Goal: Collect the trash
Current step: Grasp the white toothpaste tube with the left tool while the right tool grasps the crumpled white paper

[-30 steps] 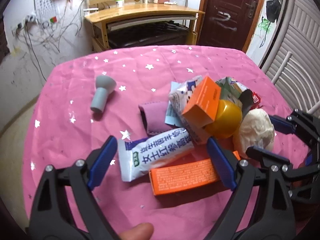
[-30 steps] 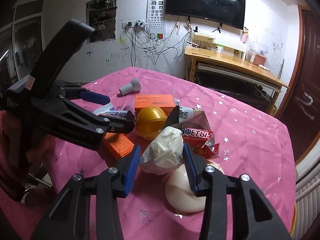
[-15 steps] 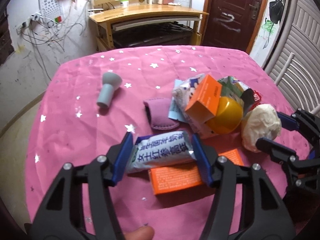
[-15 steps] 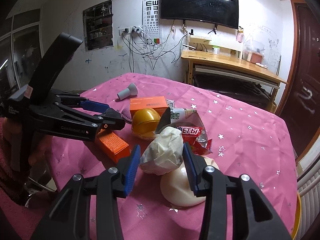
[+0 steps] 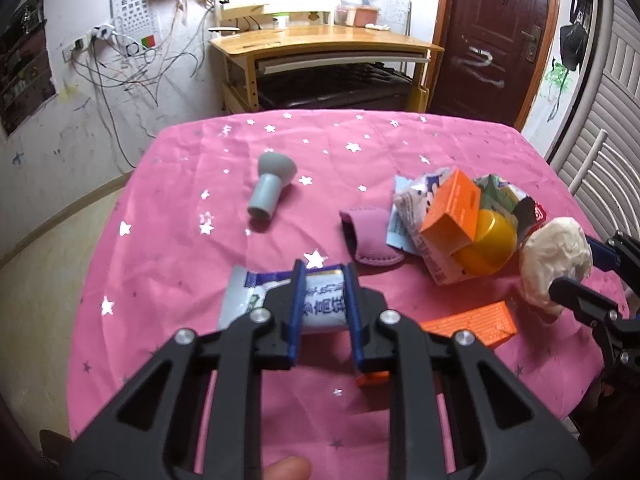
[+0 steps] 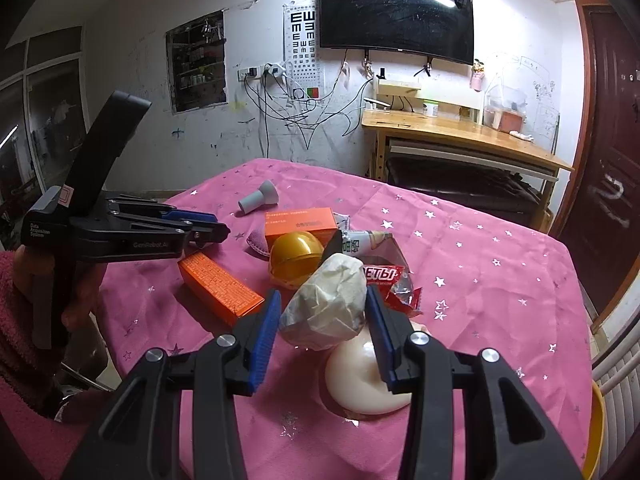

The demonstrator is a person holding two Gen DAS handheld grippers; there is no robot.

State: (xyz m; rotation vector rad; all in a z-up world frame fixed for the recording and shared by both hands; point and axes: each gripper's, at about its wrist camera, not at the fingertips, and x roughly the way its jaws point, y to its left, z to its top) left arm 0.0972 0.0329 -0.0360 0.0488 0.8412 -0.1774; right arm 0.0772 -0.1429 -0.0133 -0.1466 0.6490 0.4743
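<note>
The left gripper (image 5: 323, 304) is clamped on a white-and-blue printed plastic packet (image 5: 280, 300), apparently lifted above the pink star-print tablecloth (image 5: 168, 240). The right gripper (image 6: 320, 328) grips a crumpled cream paper ball (image 6: 326, 308) beside the flat orange cardboard box (image 6: 220, 288). The pickup looks done; next, both loads need carrying to a bin, none being identifiable here.

My count of the table's litter

Two orange boxes (image 5: 452, 216) (image 5: 472, 320), one white pouch (image 5: 320, 304), one crumpled paper wad (image 6: 326, 306), one yellow capsule (image 6: 294, 256), one grey stopper (image 5: 270, 184), one red wrapper (image 6: 396, 284).
</note>
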